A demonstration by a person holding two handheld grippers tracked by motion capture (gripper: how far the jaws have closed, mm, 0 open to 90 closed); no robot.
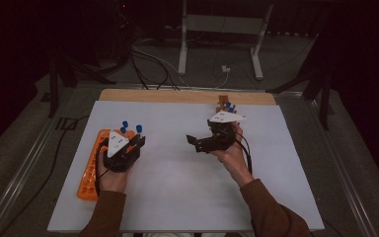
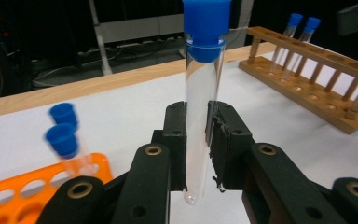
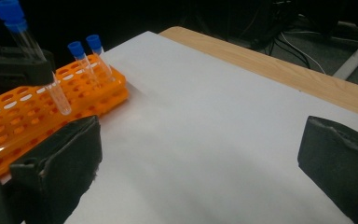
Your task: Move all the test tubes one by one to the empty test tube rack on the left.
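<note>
The left gripper (image 1: 139, 140) was clamped on a clear test tube (image 2: 200, 126) with a blue cap (image 2: 207, 25); in the left gripper view both black pads pressed the glass from either side at about mid-height, the tube standing nearly upright with its rounded bottom hanging free below the pads and its cap well above them. Taking the orange rack (image 1: 90, 165) as the landmark, the held tube was just off the rack's far right corner, raised above the white table (image 1: 177, 168) rather than seated in any hole. In the right gripper view the same tube (image 3: 37, 60) leaned over the rack's near side (its lower end showed against the orange holes, though whether it touched the plastic could not be told). Two more capped tubes (image 3: 86, 60) stood in the rack at its far end, side by side and slightly tilted. The right gripper (image 1: 193, 141) was well to the right of the orange rack, over bare white table, its jaws spread wide with nothing between them; the right gripper view showed the two pads far apart at the bottom corners with only the table surface in the gap. A wooden rack (image 2: 307, 79) sat far from the orange one, at the table's far edge beyond the right gripper, holding two blue-capped tubes (image 2: 303, 35) at one end.
</note>
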